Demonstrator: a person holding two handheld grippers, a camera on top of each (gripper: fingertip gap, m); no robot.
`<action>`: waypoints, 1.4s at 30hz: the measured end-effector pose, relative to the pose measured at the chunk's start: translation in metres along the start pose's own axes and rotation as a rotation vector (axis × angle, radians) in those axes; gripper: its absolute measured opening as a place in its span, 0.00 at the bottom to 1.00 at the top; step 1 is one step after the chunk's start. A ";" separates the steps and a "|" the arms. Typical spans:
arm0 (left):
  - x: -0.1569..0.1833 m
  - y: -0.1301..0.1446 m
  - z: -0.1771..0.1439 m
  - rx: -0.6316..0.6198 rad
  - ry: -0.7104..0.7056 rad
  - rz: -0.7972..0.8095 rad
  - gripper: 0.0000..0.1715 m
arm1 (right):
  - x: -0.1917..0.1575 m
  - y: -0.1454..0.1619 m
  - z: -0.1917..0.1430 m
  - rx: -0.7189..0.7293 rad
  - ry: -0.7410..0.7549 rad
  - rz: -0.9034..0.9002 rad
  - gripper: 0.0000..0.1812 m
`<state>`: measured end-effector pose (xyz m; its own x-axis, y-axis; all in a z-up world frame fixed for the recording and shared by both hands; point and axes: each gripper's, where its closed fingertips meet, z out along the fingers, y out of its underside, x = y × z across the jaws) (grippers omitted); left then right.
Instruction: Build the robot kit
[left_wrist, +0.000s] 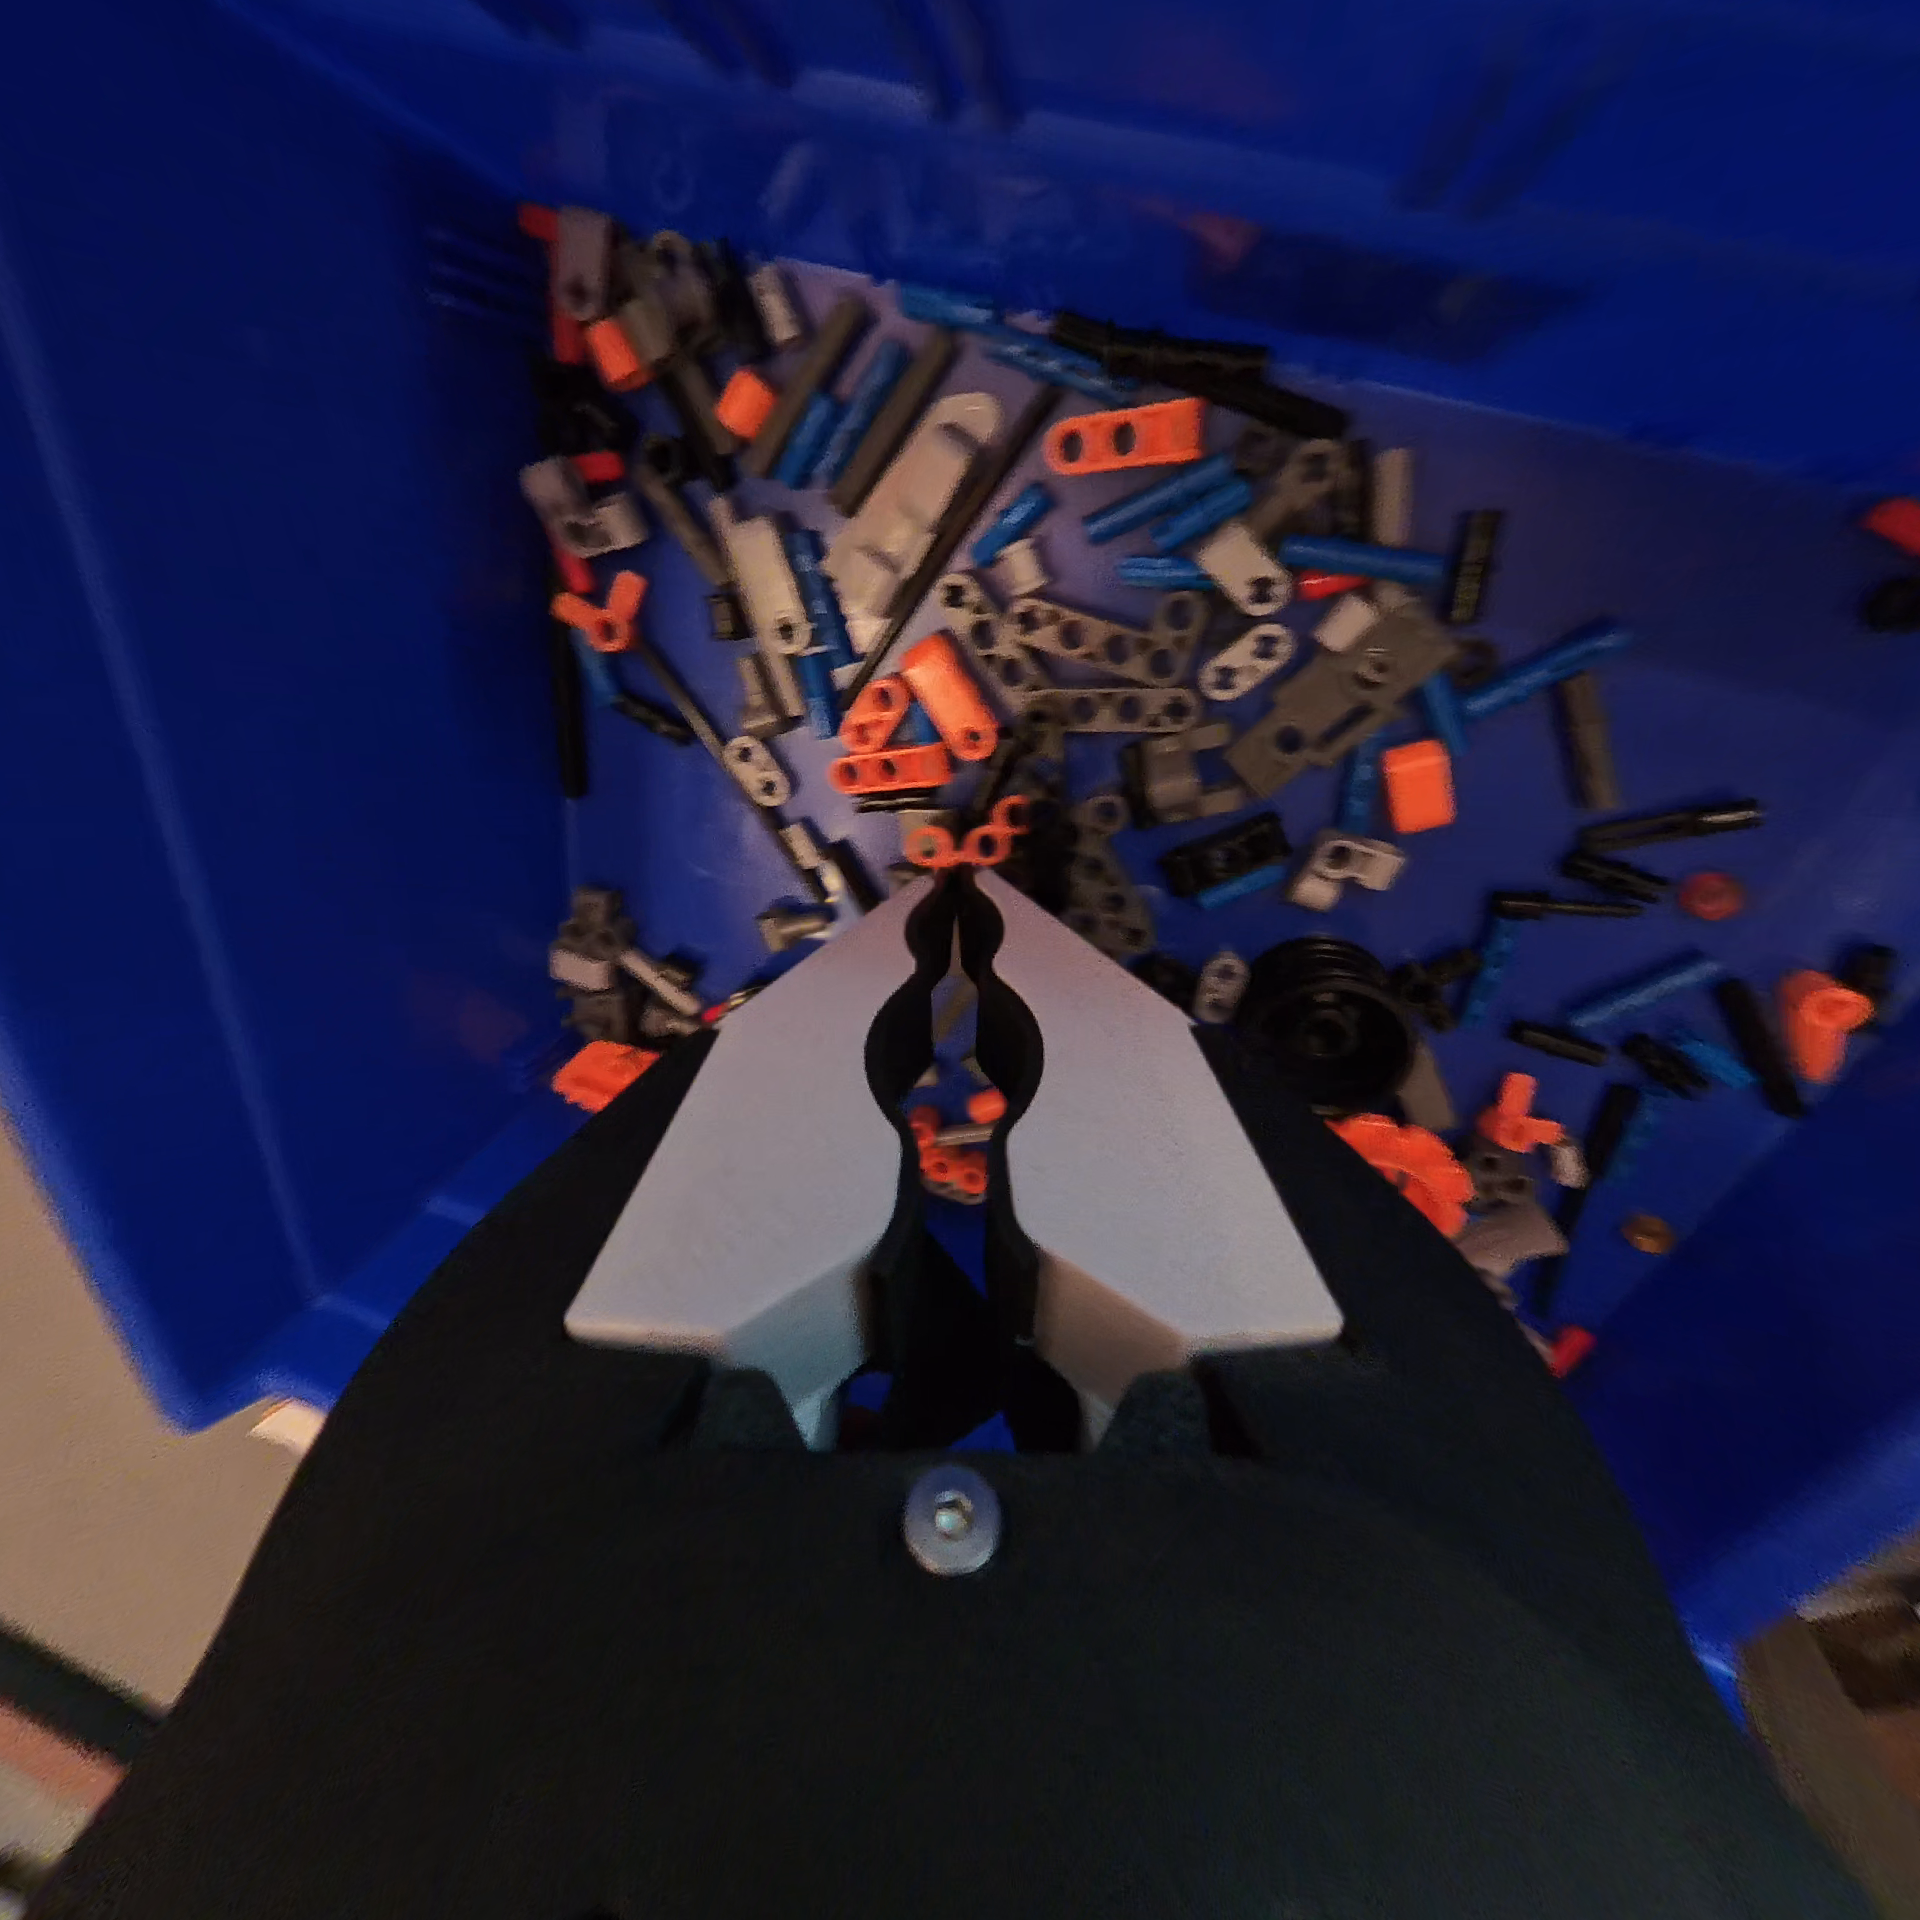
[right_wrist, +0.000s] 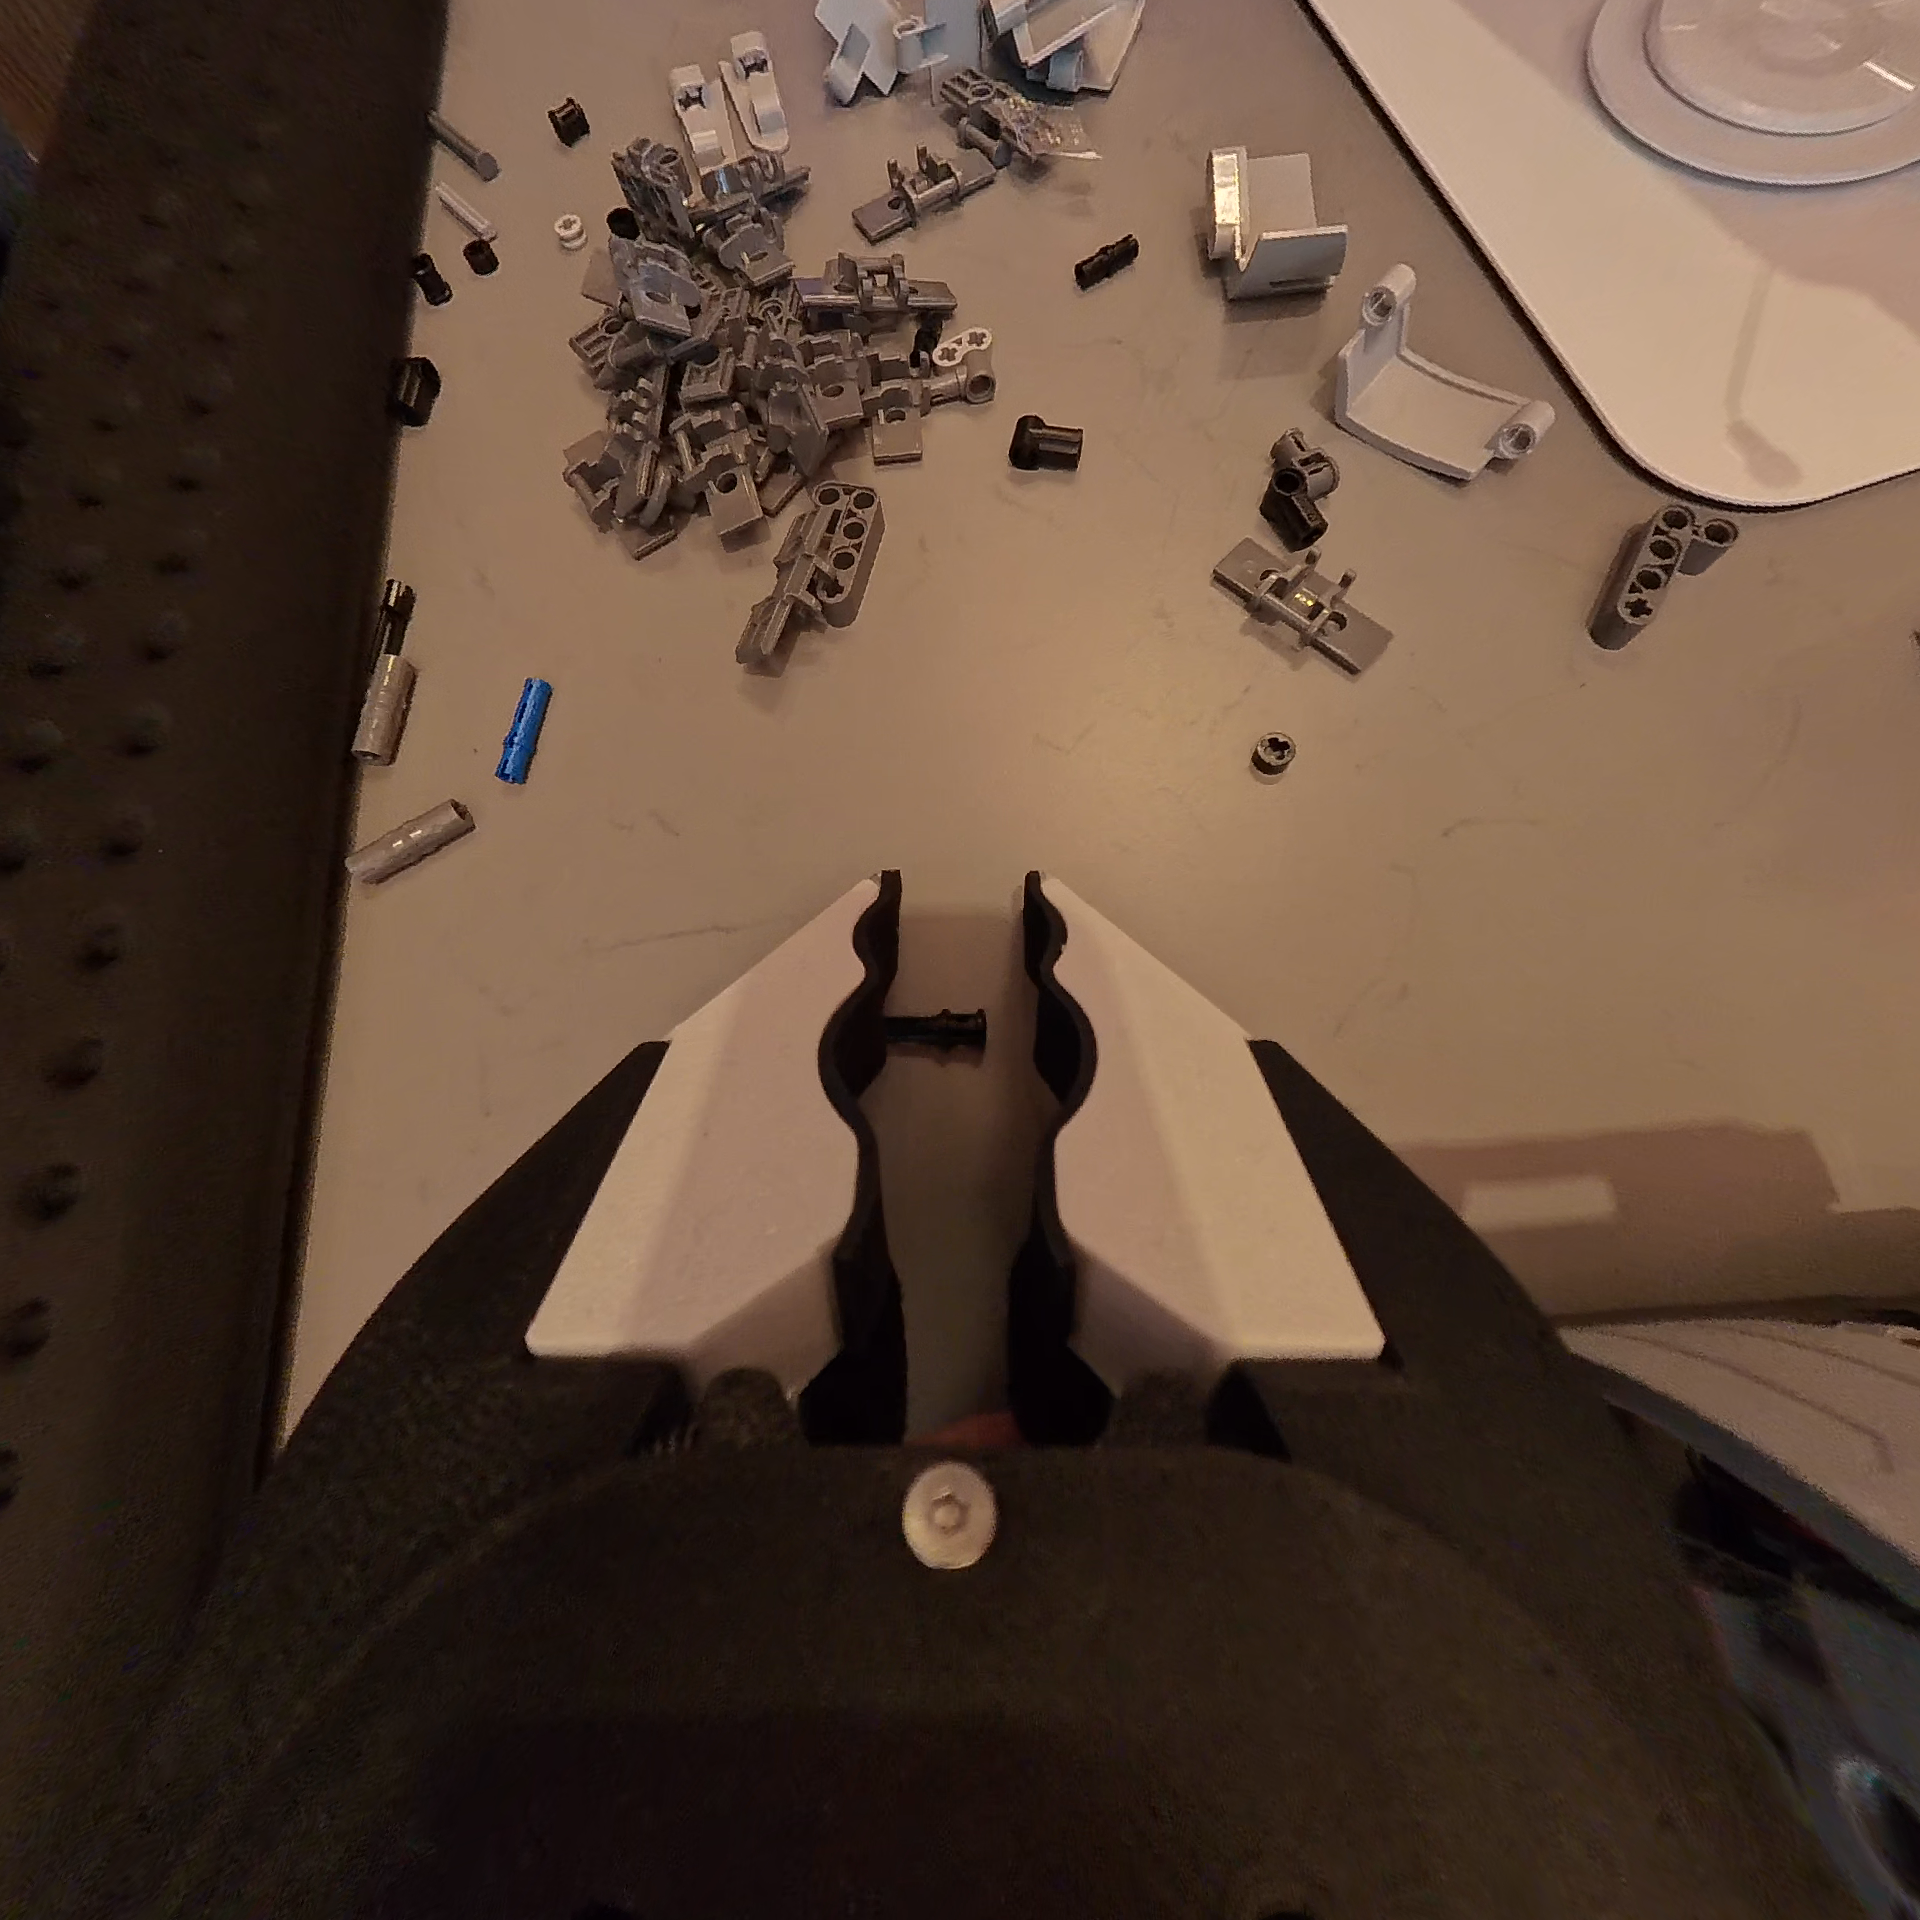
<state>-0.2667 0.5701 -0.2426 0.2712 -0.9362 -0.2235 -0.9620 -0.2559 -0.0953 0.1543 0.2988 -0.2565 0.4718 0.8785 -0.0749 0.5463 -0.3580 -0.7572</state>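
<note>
1. The left tongs (left_wrist: 954, 883) are closed at the tips, pinching a small orange looped piece (left_wrist: 966, 836) just above the loose parts in the blue bin (left_wrist: 260, 623)
2. Judging by that thin tip hold, keep the squeeze firm and lift straight
3. The right tongs (right_wrist: 961, 883) stand partly open over the table (right_wrist: 1039, 727), gripping nothing; a black pin (right_wrist: 935, 1024) shows between them

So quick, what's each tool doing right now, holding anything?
Left tool: closed, pinching a small orange piece at its tips, above the blue bin.
Right tool: open, holding nothing; a black pin lies between its fingers.
</note>
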 end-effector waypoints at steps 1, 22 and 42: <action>-0.009 0.001 0.000 -0.007 -0.042 -0.010 0.00 | 0.000 0.000 0.000 0.000 0.001 0.000 0.12; -0.071 0.041 -0.050 -0.051 -0.184 -0.079 0.07 | 0.000 0.000 0.000 0.003 -0.003 0.007 0.12; -0.056 -0.066 -0.005 0.263 -0.092 0.088 0.12 | 0.002 0.000 0.000 0.001 -0.010 0.027 0.10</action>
<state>-0.2183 0.6382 -0.2186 0.2002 -0.9232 -0.3281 -0.9440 -0.0921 -0.3168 0.1549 0.3005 -0.2562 0.4796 0.8716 -0.1017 0.5325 -0.3812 -0.7558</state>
